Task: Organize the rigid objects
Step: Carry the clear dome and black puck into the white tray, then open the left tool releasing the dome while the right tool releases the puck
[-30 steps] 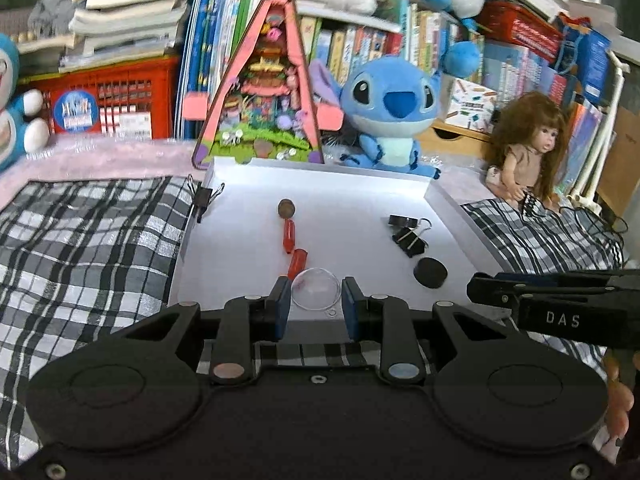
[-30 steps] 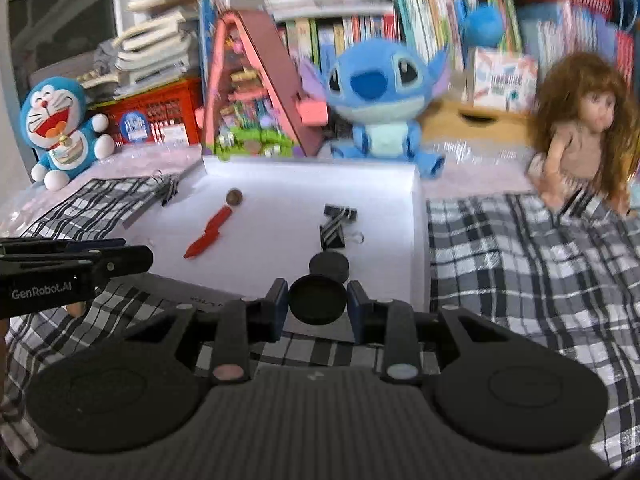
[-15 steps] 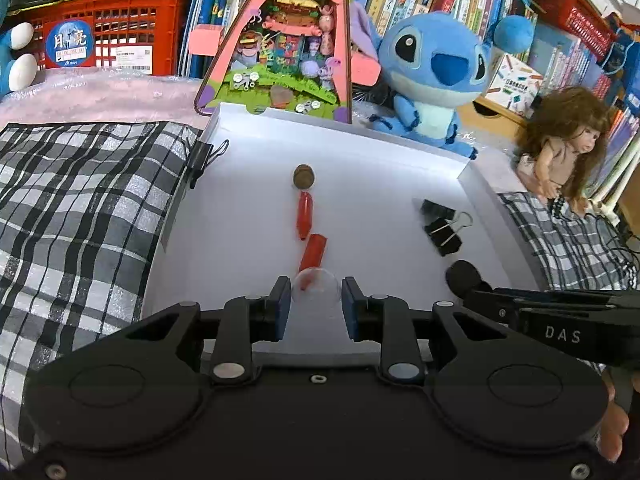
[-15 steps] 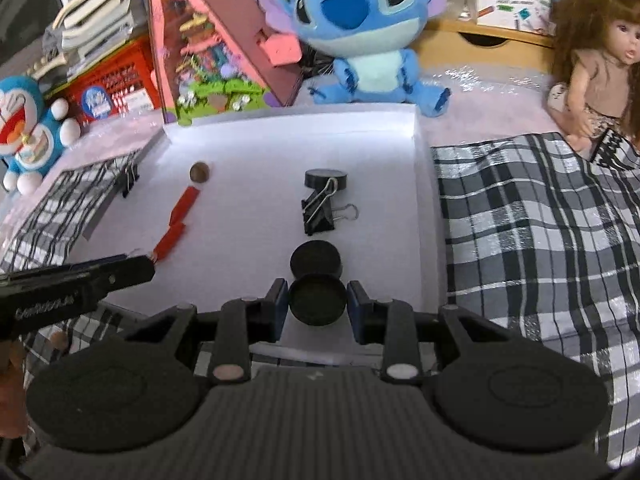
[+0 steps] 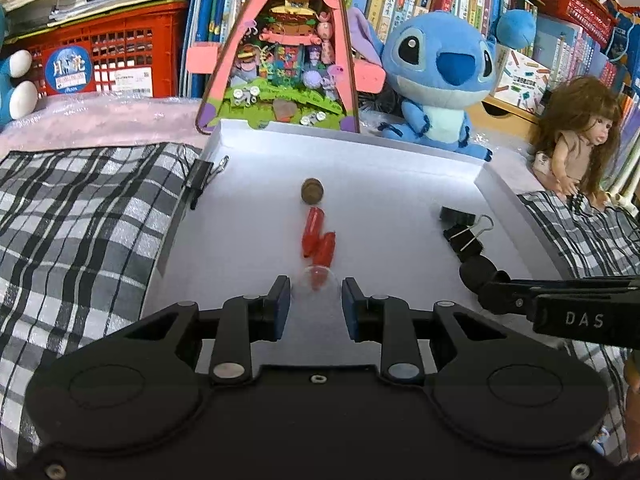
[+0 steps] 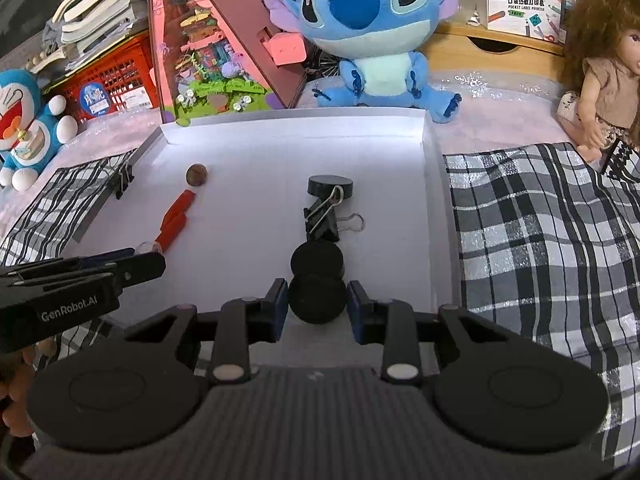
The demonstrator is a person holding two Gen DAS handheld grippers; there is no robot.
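The left gripper (image 5: pixel 315 303) holds a clear dome (image 5: pixel 316 280) between its narrow-set jaws, low over the near edge of the white tray (image 5: pixel 240 216). The right gripper (image 6: pixel 317 300) holds a black disc (image 6: pixel 317 299) in the same way, near the tray's near-right corner.

Risks:
- The clear dome looks smooth and hard. It may slip from the pads or roll if released at a tilt.
- The dome sits just beside the red pieces (image 5: pixel 318 240). Lowering it further may knock them out of line with the brown ball (image 5: pixel 312 191).
- The ball is round and may roll at any jolt to the tray.
- The held disc is touching or just above a second black disc (image 6: pixel 317 258). An off-centre release may push that disc into the binder clip (image 6: pixel 324 220).

Materials:
- The tray appears to be thin, matte white card with low walls, standing on a soft checked cloth (image 5: pixel 80 220), so it may shift.
- The discs are flat, round and matte black; a third disc (image 6: pixel 330 186) lies beyond the clip.
- The clip is black metal with wire handles.
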